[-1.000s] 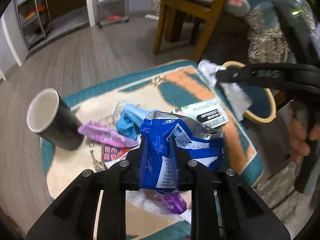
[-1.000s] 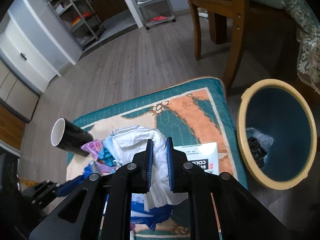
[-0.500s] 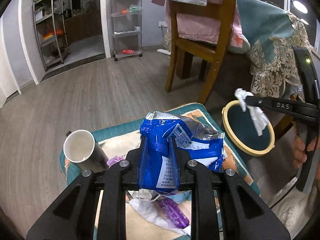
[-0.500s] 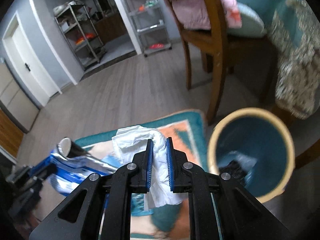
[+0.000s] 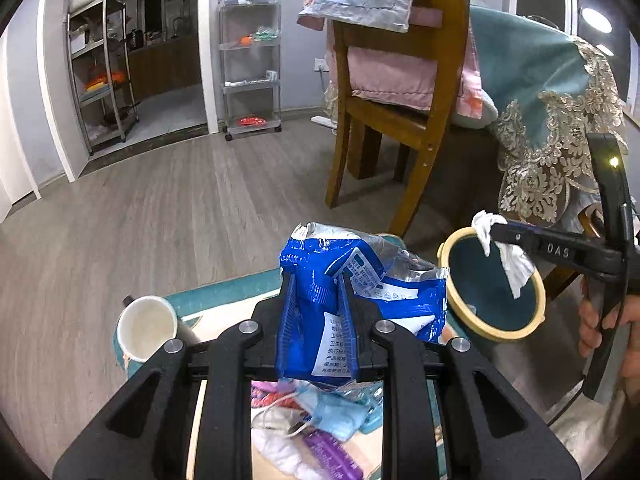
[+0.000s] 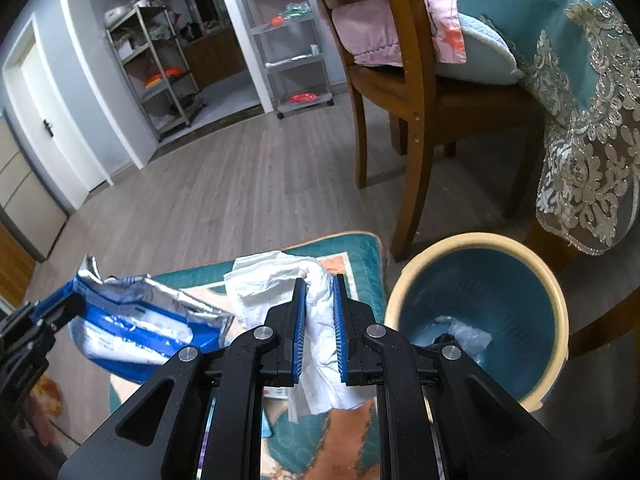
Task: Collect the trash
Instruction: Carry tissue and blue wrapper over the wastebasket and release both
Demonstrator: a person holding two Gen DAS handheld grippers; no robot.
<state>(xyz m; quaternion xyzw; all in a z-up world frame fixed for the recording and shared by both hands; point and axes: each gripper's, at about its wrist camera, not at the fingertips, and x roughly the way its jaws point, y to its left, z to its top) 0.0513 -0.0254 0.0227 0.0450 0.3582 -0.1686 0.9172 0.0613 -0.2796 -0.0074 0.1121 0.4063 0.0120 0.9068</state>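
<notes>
Left claw (image 5: 316, 312) pinches blue wrapper (image 5: 360, 280) — right claw (image 6: 319, 328) pinches tissue (image 6: 316, 320).

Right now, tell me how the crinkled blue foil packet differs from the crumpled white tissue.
The blue foil packet is glossy, printed and stiff, standing up from the left gripper; the white tissue is plain, matte and limp, drooping below the right gripper. The packet looks bulkier than the tissue. Both are clamped between blue pads, lifted off the patterned mat.
</notes>
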